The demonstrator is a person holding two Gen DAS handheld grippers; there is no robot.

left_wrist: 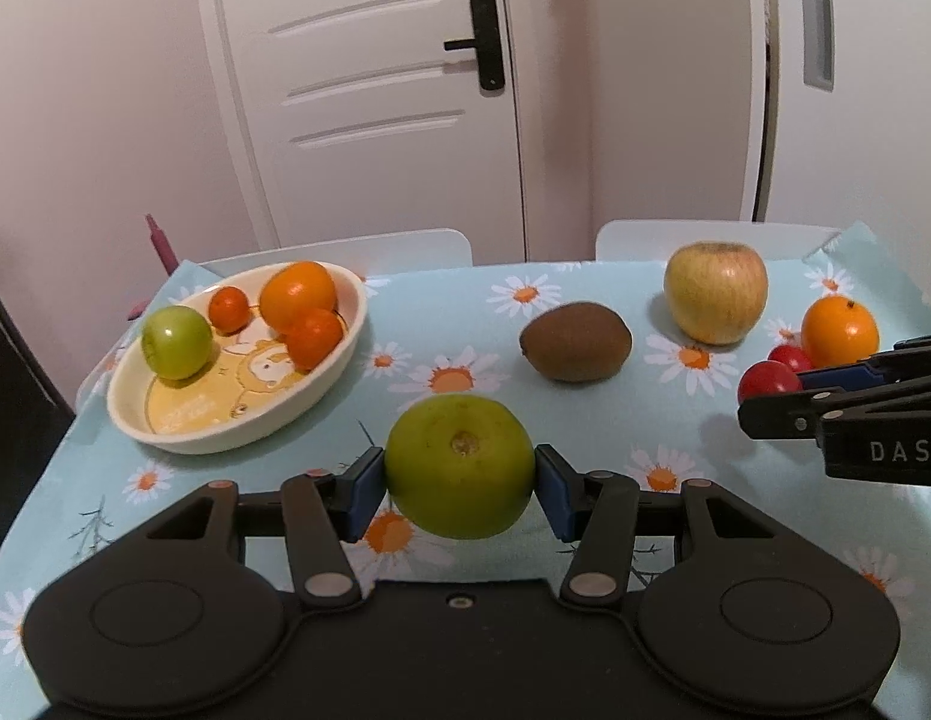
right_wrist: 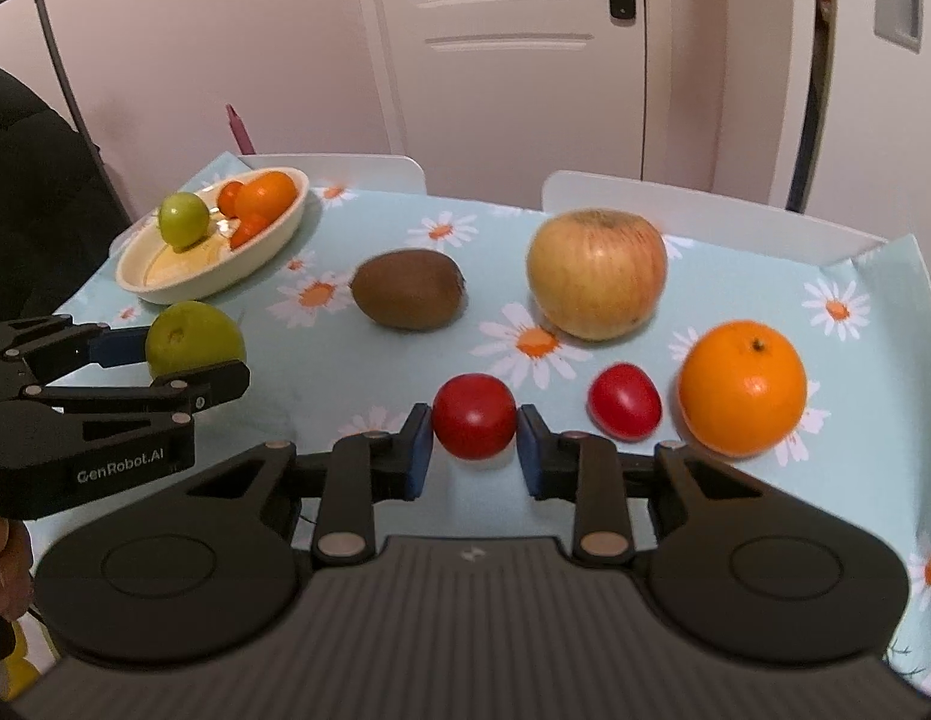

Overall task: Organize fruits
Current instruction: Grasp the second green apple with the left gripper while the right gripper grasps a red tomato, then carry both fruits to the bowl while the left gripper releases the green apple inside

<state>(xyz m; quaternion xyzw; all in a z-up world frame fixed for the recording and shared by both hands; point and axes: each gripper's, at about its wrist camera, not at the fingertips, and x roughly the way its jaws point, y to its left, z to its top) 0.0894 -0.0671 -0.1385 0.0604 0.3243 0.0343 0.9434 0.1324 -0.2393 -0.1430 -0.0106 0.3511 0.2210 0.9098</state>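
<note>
My left gripper (left_wrist: 459, 483) is shut on a green fruit (left_wrist: 459, 468), held just above the cloth; it also shows in the right wrist view (right_wrist: 192, 339). My right gripper (right_wrist: 474, 441) is shut on a red round fruit (right_wrist: 473, 416) that rests on the cloth. A cream oval dish (left_wrist: 183, 432) at the far left holds a small green fruit (left_wrist: 176, 342) and three orange fruits (left_wrist: 297, 295). A kiwi (left_wrist: 576, 343), a yellow-red apple (left_wrist: 715, 293), an orange (right_wrist: 742, 387) and a second red fruit (right_wrist: 624, 401) lie on the cloth.
The table wears a light-blue daisy cloth (left_wrist: 453, 312). Two white chair backs (right_wrist: 705, 210) stand at its far edge before a white door (left_wrist: 369, 90). A dark-clothed person (right_wrist: 33, 192) is at the left in the right wrist view.
</note>
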